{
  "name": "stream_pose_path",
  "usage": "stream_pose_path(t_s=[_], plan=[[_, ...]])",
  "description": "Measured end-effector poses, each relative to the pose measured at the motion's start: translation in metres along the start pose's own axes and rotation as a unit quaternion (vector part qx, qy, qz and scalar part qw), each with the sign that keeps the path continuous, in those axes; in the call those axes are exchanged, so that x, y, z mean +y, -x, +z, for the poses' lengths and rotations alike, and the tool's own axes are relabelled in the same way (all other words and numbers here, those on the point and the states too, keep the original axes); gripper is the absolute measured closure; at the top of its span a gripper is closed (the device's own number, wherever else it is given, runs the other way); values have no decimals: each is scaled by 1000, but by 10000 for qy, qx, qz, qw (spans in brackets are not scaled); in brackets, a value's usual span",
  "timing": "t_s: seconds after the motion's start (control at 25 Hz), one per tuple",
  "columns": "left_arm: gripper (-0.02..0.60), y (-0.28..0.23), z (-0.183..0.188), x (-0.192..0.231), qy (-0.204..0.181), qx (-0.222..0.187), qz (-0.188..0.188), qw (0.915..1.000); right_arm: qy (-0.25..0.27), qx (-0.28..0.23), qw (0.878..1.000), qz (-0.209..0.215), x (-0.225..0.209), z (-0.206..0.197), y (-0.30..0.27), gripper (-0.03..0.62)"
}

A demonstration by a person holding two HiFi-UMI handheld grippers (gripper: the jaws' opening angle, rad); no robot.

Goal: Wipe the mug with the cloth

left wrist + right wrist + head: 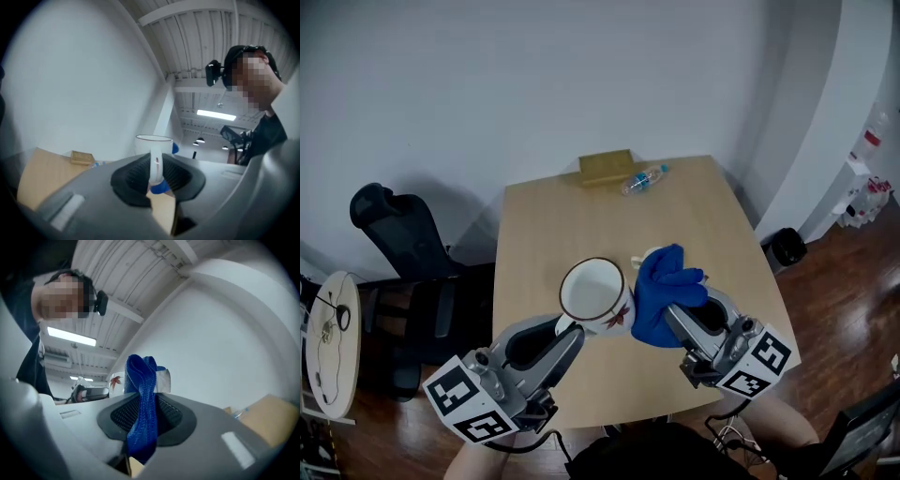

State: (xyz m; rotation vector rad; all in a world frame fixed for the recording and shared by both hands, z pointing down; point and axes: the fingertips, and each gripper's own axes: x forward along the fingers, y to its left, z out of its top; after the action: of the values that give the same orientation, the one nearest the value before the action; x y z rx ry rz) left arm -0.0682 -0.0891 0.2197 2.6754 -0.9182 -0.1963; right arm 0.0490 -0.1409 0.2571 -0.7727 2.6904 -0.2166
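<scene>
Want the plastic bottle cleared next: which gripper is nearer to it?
Right. The right gripper, clamping the blue cloth, is nearly in line with the plastic bottle across the table; the left gripper, clamping the mug's handle, sits farther left.

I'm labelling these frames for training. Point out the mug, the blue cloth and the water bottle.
mug (pixel 591 289): head view, inside of its white bowl.
blue cloth (pixel 661 295): head view, middle of the bunched fabric.
water bottle (pixel 643 180): head view, its clear body.
</scene>
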Motion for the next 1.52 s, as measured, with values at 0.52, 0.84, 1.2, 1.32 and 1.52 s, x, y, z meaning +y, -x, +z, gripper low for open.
stream_pose_path(t_s=[0.52,0.84,1.2,1.32,1.52], plan=[[515,23,-17,-99,21,626,-2607,9634,-3605,523,8518,3765,68,-49,4,499],[515,19,-37,-114,128,820,-2778,9570,-3759,873,7974,4640,122,-61,3,499],[515,28,3,-18,-784,-262,65,9966,-4665,138,8823,616,-18,-89,-2,499],[515,26,-1,11,-1073,-356,867,9898,-4950,289,8672,-454,-30,-110,11,499],[515,7,-30,7,-715,-360,859,9931,-5529,-298,8325,-176,-5,-99,5,499]])
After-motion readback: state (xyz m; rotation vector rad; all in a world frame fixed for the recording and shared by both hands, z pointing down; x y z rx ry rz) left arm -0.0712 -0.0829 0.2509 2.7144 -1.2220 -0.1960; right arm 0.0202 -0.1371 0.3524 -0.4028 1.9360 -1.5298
